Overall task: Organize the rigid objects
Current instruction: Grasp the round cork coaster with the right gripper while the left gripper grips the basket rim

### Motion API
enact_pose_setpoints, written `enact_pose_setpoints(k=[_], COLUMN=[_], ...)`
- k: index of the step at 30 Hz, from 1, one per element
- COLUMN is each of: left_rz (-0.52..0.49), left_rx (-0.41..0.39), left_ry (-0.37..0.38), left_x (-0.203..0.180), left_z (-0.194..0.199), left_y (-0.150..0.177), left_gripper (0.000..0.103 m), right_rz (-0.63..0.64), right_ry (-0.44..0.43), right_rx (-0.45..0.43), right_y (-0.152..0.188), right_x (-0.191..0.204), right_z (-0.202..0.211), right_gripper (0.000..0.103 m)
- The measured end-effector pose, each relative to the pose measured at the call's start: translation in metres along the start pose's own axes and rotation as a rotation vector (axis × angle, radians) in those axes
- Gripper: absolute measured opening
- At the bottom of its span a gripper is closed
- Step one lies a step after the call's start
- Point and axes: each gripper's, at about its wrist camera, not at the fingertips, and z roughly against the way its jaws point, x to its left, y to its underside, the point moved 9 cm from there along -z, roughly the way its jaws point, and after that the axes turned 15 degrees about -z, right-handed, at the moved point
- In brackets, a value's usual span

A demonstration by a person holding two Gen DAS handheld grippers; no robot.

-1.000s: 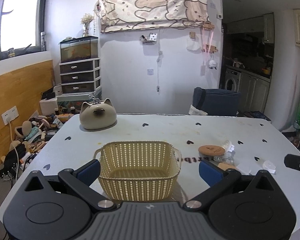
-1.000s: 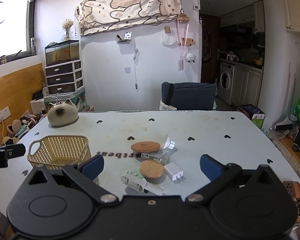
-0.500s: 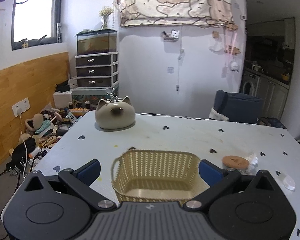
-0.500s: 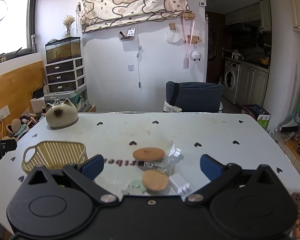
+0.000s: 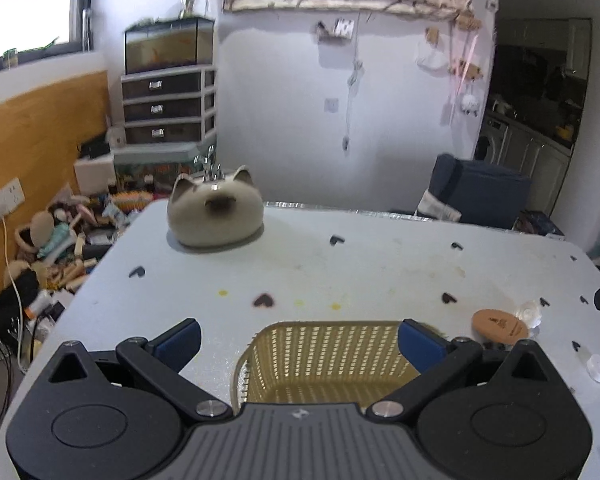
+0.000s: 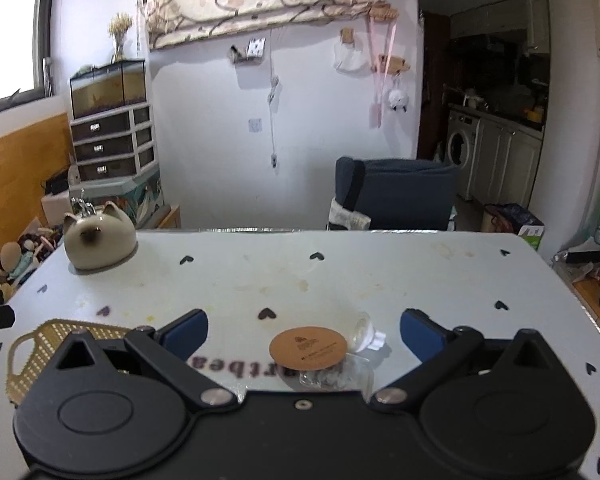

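Wicker-pattern yellow plastic basket (image 5: 328, 364) sits near the front-left edge of the white heart-printed tabletop (image 5: 380, 264), and what shows of its inside looks empty. Compared with a second ago, both cameras have tipped upward and drawn closer, so the basket now lies low in the left view, right under the left gripper (image 5: 300, 340), whose blue-padded fingers (image 5: 180, 340) are spread wide and grasp nothing. The right gripper (image 6: 304, 332) is likewise released, its fingers framing a round cork-topped clear glass jar (image 6: 308, 349) toward the front middle of the tabletop; the smaller cork lid and white plug seen a second ago have slipped below its body. A clear bulb-like piece with a white base (image 6: 366, 336) lies touching the jar's right side. My judgement: nothing is sorted yet, and the right side is lining up on the jar. A beige cat-shaped ceramic pot (image 5: 216, 216) rests at the far-left corner.
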Motion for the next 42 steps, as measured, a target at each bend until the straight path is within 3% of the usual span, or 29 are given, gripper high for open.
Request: enact_pose_setpoints(k=[9,15,22,28,35,42], left_rz=[0.039,0.074,0.124,0.151,0.161,0.155], left_rx=[0.097,0.171,0.239,0.266,0.277,0.274], left_ry=[0.051,0.073,0.005,-0.011,-0.039,-0.035], left_x=[0.015,0.018,0.025,0.029,0.034,0.035], left_z=[-0.034,-0.050,-0.062,-0.065,-0.065,-0.065], left_y=[0.012,0.023,0.041,0.044,0.046,0.046], left_gripper=[0.102,0.077,0.050,0.024,0.012,0.007], right_rz=[0.012,0.057,0.110,0.142,0.123,0.113], right_ry=[0.029,0.009,0.003,0.029,0.046,0.045], right_rx=[0.162,0.266,0.422,0.484,0.531,0.530], right_y=[0.007,0.017,0.041,0.053,0.059,0.059], right_x=[0.000,-0.003,-0.010,-0.013,-0.021,-0.022], right_z=[-0.085,-0.140,-0.193,-0.219,-0.234,-0.232], right_gripper=[0.103,0.103,0.103,0.103,0.101,0.100])
